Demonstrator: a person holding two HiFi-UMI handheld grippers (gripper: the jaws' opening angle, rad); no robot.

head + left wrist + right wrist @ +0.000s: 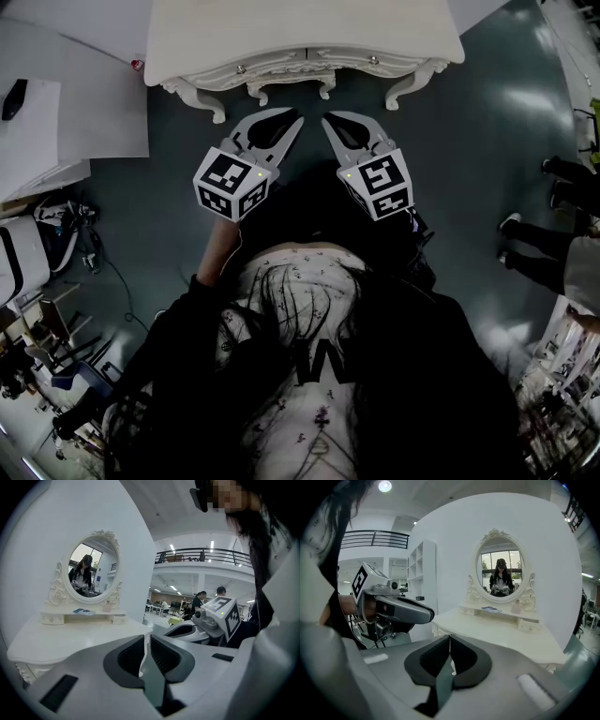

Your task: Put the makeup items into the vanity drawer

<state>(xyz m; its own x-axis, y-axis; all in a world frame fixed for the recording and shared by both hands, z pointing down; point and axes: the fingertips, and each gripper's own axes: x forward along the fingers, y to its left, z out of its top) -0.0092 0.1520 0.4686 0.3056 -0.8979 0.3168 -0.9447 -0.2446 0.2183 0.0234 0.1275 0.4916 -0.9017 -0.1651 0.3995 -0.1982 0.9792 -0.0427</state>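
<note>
The white vanity [300,33] stands ahead of me, its front drawers [281,67] closed. On the small shelf under its oval mirror [91,566] lie a flat blue item [83,611] and a pink bottle [107,606]; the right gripper view shows the same blue item [490,609] and bottle [516,606]. My left gripper [292,116] and right gripper [328,120] hang side by side over the floor just short of the vanity, tips toward it. Both are shut with nothing between the jaws. Seen from its own camera, the left gripper [146,637] points at the vanity's right corner and the right gripper [450,637] at its left corner.
A white table [66,103] with a black object [14,98] stands to the left. Cables and gear [56,234] clutter the floor at lower left. People's legs and shoes [558,202] are at the right. A white shelf unit [423,569] stands left of the vanity.
</note>
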